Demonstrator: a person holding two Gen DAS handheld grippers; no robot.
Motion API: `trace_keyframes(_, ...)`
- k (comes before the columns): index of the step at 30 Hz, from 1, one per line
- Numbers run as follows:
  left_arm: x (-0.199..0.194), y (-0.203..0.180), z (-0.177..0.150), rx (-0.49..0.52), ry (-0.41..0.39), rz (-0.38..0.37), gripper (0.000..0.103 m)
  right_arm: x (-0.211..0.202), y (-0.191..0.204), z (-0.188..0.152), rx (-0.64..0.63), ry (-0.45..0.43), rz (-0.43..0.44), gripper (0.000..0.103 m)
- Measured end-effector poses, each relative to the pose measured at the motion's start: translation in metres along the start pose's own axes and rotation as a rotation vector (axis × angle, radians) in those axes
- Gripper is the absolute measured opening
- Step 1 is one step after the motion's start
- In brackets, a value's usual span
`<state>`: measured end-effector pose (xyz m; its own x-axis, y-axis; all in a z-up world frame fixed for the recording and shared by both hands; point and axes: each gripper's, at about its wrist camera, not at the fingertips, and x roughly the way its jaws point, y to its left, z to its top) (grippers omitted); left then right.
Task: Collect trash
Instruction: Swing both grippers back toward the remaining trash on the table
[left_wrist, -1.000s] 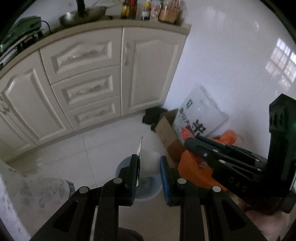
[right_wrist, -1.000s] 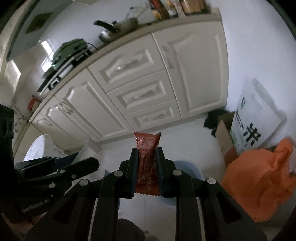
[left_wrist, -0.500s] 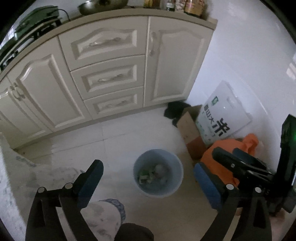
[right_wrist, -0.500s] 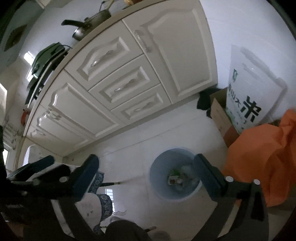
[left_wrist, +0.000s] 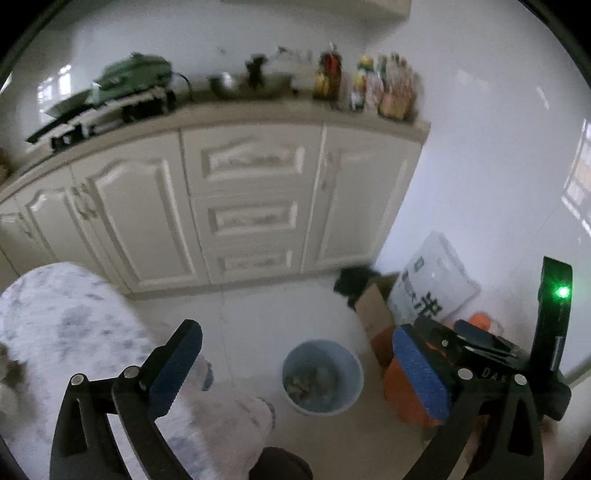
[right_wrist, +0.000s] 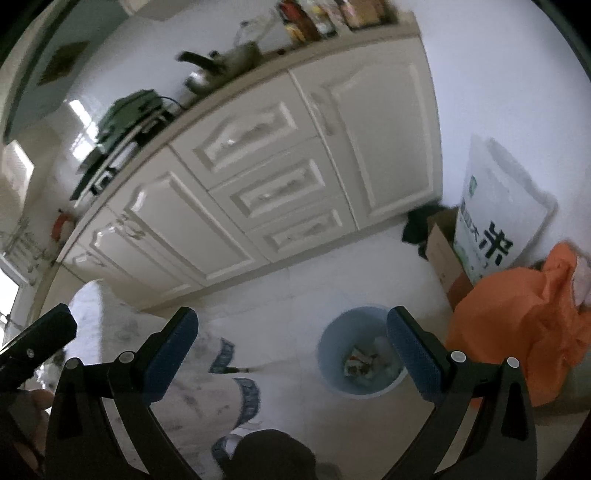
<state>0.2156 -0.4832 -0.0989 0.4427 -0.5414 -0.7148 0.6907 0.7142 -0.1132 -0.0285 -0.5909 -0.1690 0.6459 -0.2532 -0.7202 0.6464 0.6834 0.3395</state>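
A light blue waste bin (left_wrist: 352, 384) stands on the white tile floor, with wrappers (left_wrist: 308, 380) lying inside. My left gripper (left_wrist: 295, 334) hangs above and in front of it. Its jaws are opening wide, and nothing is between them. In the right wrist view the same bin (right_wrist: 330, 345) sits low and right of centre, with a red and white wrapper (right_wrist: 358, 363) in it. My right gripper (right_wrist: 290, 317) is open and empty, its right finger (right_wrist: 413, 354) overlapping the bin's rim. The right gripper's body (left_wrist: 465, 341) shows at the right of the left wrist view.
Cream cabinets (left_wrist: 255, 218) with drawers run along the back under a cluttered counter. Right of the bin are an orange bag (right_wrist: 524, 314), a white rice sack (right_wrist: 495, 218) and a cardboard box (left_wrist: 373, 306). A person's patterned trouser legs (left_wrist: 74, 332) and dark shoe (right_wrist: 273, 454) fill the near left.
Both grippers went from shut to wide open. The pale wrapper left the left jaws and the red wrapper left the right jaws. Both views then pulled up and back from the bin.
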Motion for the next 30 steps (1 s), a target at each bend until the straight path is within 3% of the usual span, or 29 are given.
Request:
trace_keyframes(9, -0.153, 0.053, -0.062, -0.038, -0.159, 0.024, 0.102, -0.056, 0.100, -0.010, -0.142, -0.082, 0.091, 0.103)
trace_keyframes(14, -0.228, 0.084, -0.106, -0.074, -0.262, 0.098, 0.102, -0.081, 0.151, -0.021, -0.243, -0.121, 0.136, 0.103)
trace_keyframes(22, -0.318, 0.106, -0.177, -0.112, -0.351, 0.193, 0.102, -0.110, 0.221, -0.043, -0.356, -0.162, 0.237, 0.103)
trace_keyframes(30, -0.372, 0.110, -0.242, -0.191, -0.424, 0.322, 0.102, -0.129, 0.288, -0.078, -0.479, -0.183, 0.338, 0.103)
